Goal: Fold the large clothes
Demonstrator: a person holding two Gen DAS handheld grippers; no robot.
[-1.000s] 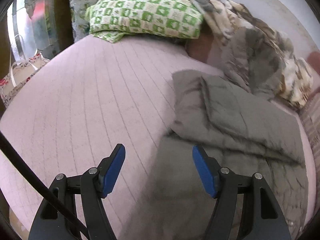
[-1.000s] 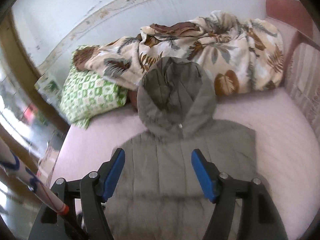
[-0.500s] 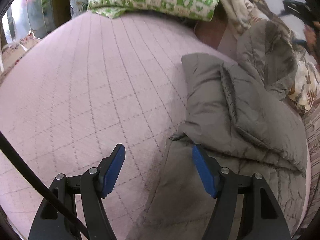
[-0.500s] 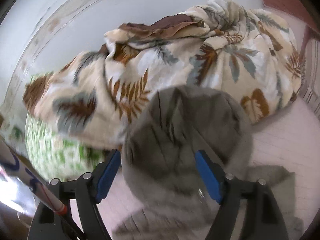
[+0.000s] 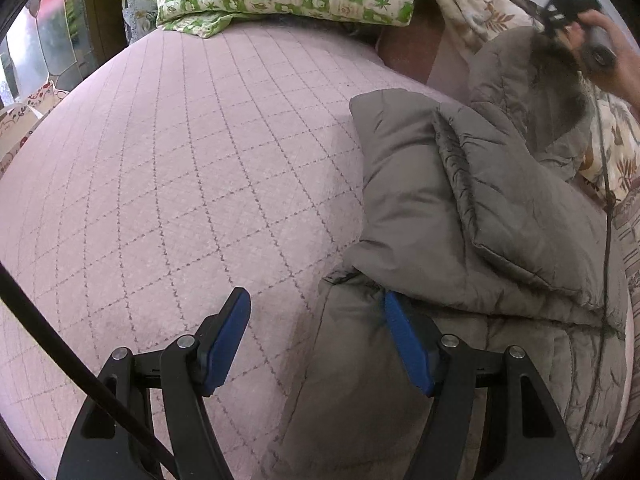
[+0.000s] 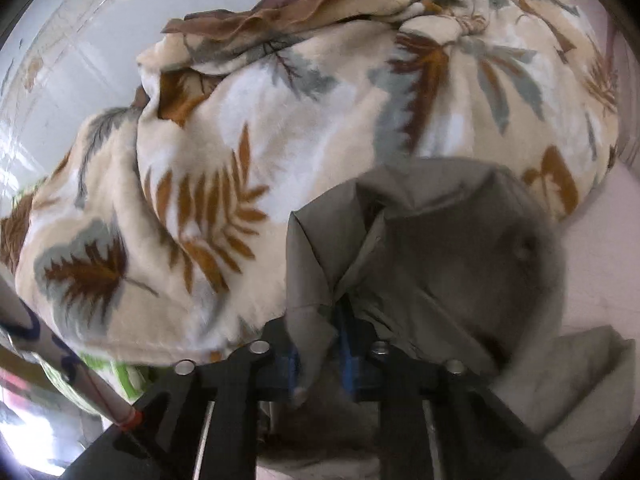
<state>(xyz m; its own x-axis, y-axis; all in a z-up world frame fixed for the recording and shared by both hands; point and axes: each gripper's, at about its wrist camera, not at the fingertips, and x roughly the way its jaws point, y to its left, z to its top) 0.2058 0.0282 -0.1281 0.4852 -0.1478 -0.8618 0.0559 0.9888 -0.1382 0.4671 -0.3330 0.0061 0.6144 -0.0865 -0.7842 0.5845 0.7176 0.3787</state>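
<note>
Grey puffer jacket [image 5: 460, 220] lies on the bed (pink quilted cover), sleeves folded in over its body, hood [image 6: 440, 248] lifted up.

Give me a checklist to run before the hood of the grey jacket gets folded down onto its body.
1. Right gripper shut on the hood: ok, fabric is pinched between its closed fingers.
2. Hood free of the leaf-print blanket: cannot tell, the blanket sits right behind it.
3. Left gripper ready to pin the jacket: not ok, it is open, one finger at the jacket's edge, holding nothing.
4. Sleeve already folded across the body: ok, a folded layer lies on top in the left wrist view.
5. Bed cover free beside the jacket: ok.
6. Cable clear of the jacket: not ok, it trails across it.
</note>
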